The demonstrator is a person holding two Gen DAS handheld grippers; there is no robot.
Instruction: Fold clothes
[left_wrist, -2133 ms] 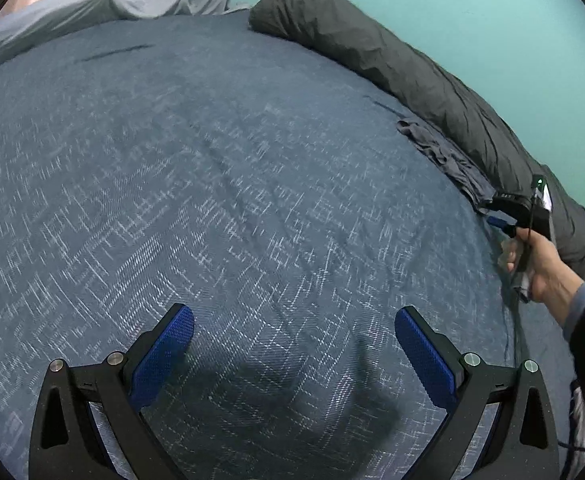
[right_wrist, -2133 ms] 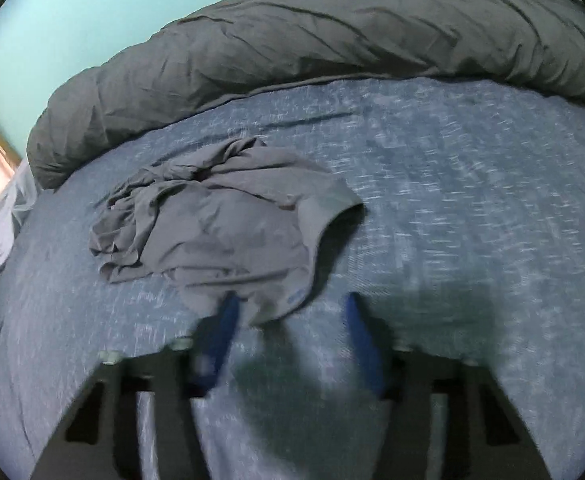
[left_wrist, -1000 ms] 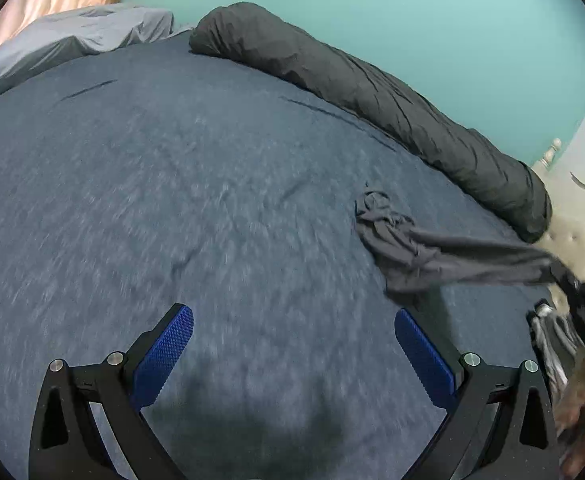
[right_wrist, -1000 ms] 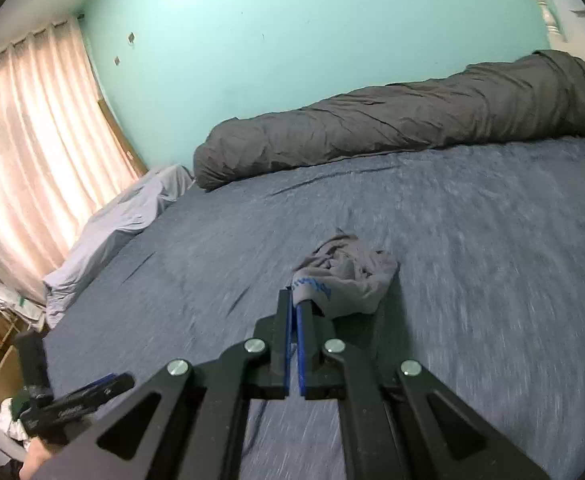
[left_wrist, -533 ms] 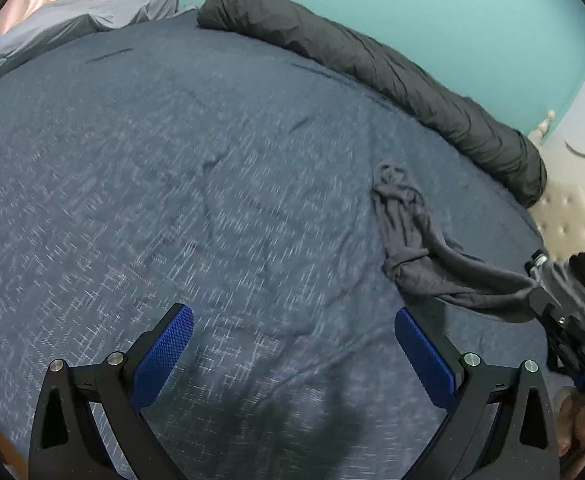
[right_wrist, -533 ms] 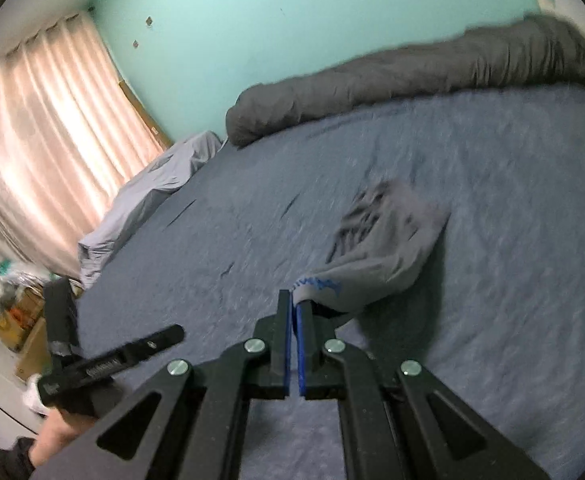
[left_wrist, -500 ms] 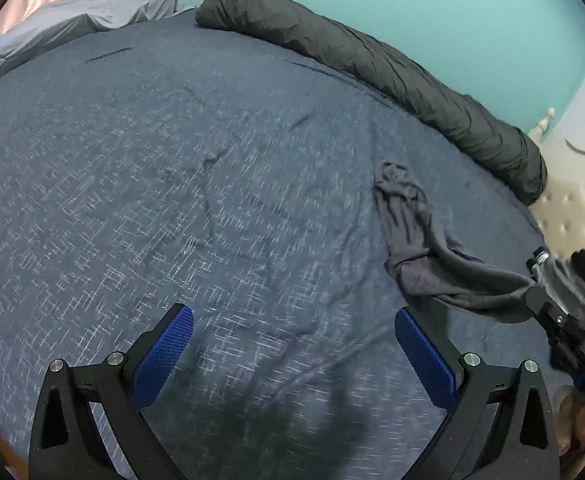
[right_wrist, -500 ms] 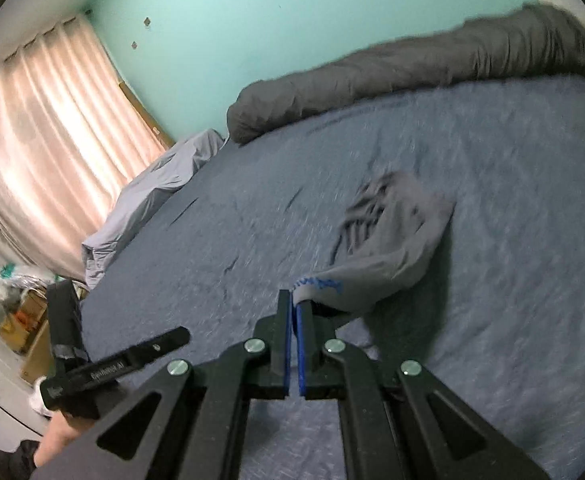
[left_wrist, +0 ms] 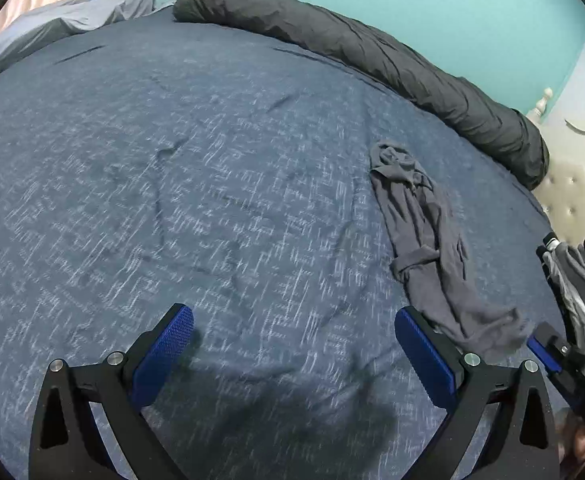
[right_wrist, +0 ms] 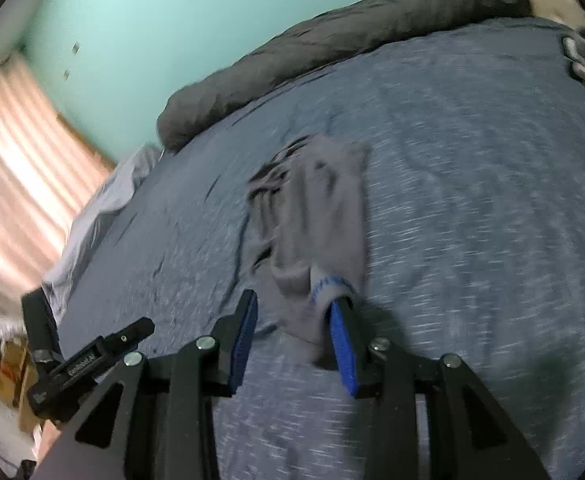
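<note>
A crumpled grey garment [left_wrist: 424,232] lies stretched out in a long strip on the blue bedspread [left_wrist: 172,184], at the right of the left wrist view. My left gripper [left_wrist: 292,344] is open and empty, low over the bedspread to the left of the garment's near end. My right gripper [right_wrist: 292,320] is open; the garment's near hem [right_wrist: 324,276], with a blue printed band, lies between its fingers and drapes over the right fingertip [right_wrist: 342,320]. The right gripper also shows at the left wrist view's right edge [left_wrist: 544,348].
A rolled dark grey duvet [left_wrist: 372,52] lies along the far edge of the bed by the teal wall. A light grey sheet [left_wrist: 72,20] sits at the far left corner. More clothes [left_wrist: 580,280] are piled at the right by a padded headboard [left_wrist: 568,196].
My right gripper has opened and let go of the garment's hem, which now lies lower on the bed. The garment has been drawn closer to my left gripper.
</note>
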